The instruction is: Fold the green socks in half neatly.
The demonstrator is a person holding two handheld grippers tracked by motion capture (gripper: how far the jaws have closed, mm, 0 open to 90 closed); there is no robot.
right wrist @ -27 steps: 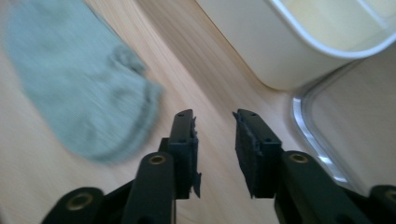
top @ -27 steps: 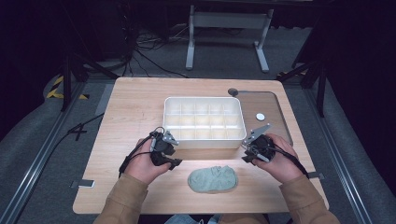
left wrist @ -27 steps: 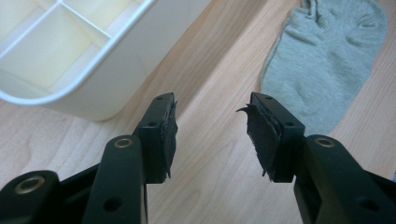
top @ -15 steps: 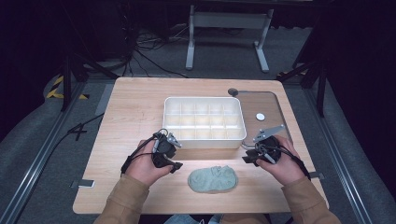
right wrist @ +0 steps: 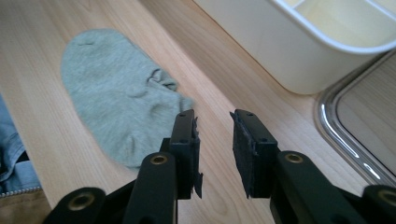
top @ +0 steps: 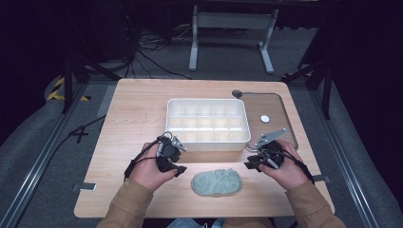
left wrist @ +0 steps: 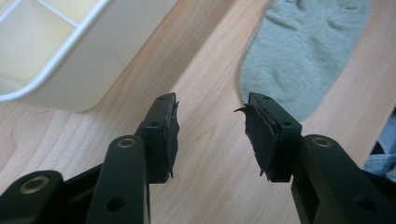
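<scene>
A grey sock (top: 216,183) lies flat on the wooden table near its front edge, between my two hands. It appears too in the left gripper view as the sock (left wrist: 303,51) and in the right gripper view as the sock (right wrist: 116,93). My left gripper (top: 179,169) hovers just left of it, jaws open, and its own view (left wrist: 210,112) has bare wood between the pads. My right gripper (top: 249,164) sits just right of the sock, open, again with bare wood in its gap (right wrist: 212,121). Its left pad is beside the sock's edge.
A white compartmented box (top: 209,144) stands just beyond both grippers, its near wall close to them (left wrist: 93,60) (right wrist: 289,42). To the right a metal-rimmed panel (top: 285,124) is set into the table, with a small white disc (top: 264,118) on it.
Both hands have drawn slightly back from the box toward the sock. The right hand has shifted a little to the right. The sock and the box have not moved.
</scene>
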